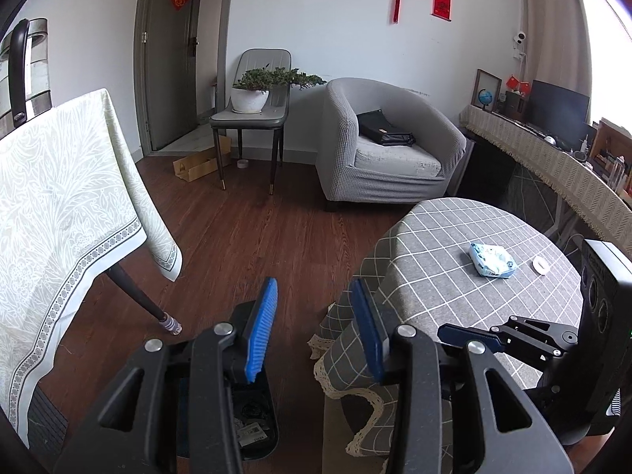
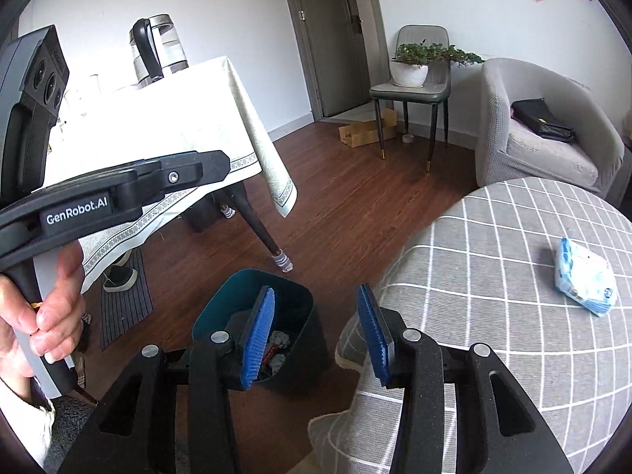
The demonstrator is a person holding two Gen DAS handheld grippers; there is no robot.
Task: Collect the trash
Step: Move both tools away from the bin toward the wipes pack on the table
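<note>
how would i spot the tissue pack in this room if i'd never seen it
Find the round table with the grey checked cloth beside the grey armchair. The tissue pack lies flat on it: a soft blue-and-white packet, much bigger than the small white tape roll nearby.

I've got the round table (image 2: pixel 493 276) on my right, with a tissue pack (image 2: pixel 584 276) lying on it and a small tape roll (image 1: pixel 539 265) just beyond that. Down on the floor, left of the round table, sits the bin (image 2: pixel 300 316), scraps inside. Further left is the clothed table (image 2: pixel 177 118), a kettle (image 2: pixel 156 49) on top. Behind, the armchair (image 1: pixel 379 146) holds a bag (image 1: pixel 385 128); left of it, a potted plant (image 1: pixel 252 94) sits on a chair (image 1: pixel 249 118).
</note>
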